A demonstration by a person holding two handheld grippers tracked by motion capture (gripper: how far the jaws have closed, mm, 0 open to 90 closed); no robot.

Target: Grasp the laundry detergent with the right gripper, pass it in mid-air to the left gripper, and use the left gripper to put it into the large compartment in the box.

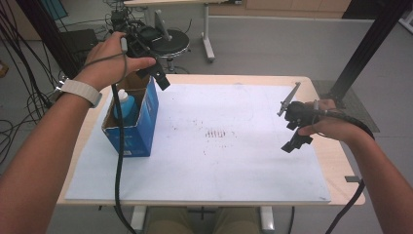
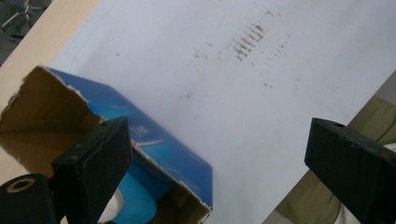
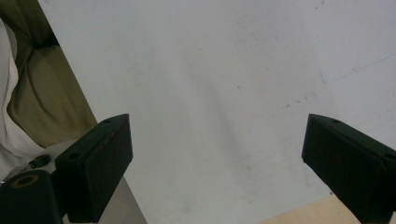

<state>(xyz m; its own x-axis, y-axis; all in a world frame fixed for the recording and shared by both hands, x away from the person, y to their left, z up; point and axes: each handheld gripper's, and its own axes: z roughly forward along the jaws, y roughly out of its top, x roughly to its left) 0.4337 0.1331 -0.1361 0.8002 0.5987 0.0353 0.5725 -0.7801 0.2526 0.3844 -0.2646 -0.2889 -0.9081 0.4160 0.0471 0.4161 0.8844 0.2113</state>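
Note:
An open-topped blue cardboard box (image 1: pixel 146 117) stands at the table's left, with a blue bottle (image 1: pixel 125 105) upright inside it. My left gripper (image 1: pixel 153 75) hovers just above the box's far rim, open and empty. In the left gripper view its jaws stand wide apart over the box (image 2: pixel 159 144), and the bottle (image 2: pixel 135 203) shows by the left jaw. My right gripper (image 1: pixel 297 142) is held low over the right side of the table, open, nothing between its jaws. In the right gripper view the gripper (image 3: pixel 217 158) looks down on bare white sheet.
A white sheet (image 1: pixel 219 161) covers most of the wooden table (image 1: pixel 341 161), with faint red-brown marks (image 1: pixel 219 133) at its middle. Behind the table stand a round stool (image 1: pixel 170 41) and a table leg (image 1: pixel 208 34). Cables hang at far left; a black post (image 1: pixel 365 48) rises at right.

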